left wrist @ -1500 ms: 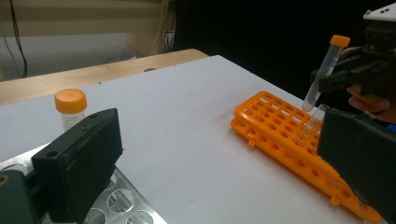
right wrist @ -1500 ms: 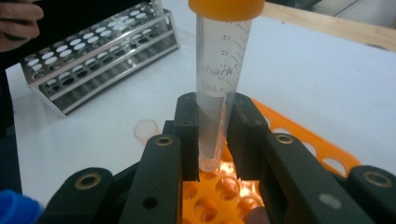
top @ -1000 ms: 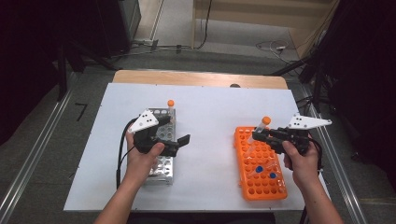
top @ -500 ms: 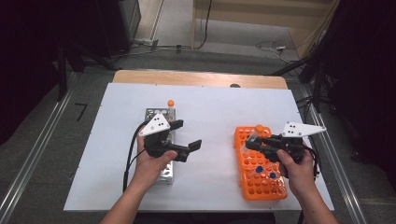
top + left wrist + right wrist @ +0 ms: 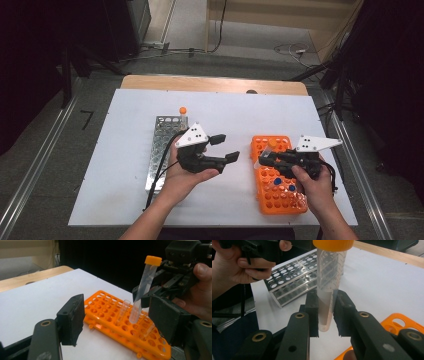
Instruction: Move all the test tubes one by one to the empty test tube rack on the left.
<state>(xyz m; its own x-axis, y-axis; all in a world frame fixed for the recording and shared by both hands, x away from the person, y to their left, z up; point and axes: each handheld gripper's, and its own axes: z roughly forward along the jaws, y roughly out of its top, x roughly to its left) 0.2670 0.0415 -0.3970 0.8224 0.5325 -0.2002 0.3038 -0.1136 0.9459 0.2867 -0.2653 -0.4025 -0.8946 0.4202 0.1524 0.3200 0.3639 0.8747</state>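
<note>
My right gripper [image 5: 262, 161] is shut on a clear tube with an orange cap [image 5: 272, 144], held upright over the far left part of the orange rack [image 5: 280, 202]. In the right gripper view the black pads [image 5: 312, 312] squeeze the tube's lower part [image 5: 328, 282]. My left gripper [image 5: 223, 149] hovers over the white table between the racks and points at the orange rack. Its jaws have just been closing and stand apart with nothing between them. In the left gripper view the held tube [image 5: 143, 287] leans above the orange rack [image 5: 105, 305], beyond my pads [image 5: 72, 317].
A metal rack [image 5: 162, 145] lies left of centre, with one orange-capped tube [image 5: 183, 111] standing at its far end. The orange rack holds two blue-capped tubes [image 5: 276, 181] and some clear uncapped tubes [image 5: 123, 311]. A wooden edge [image 5: 210, 84] borders the far side of the table.
My left gripper has moved right, off the metal rack toward the orange rack, and its jaws have narrowed. My right gripper has shifted a little left with the tube.
</note>
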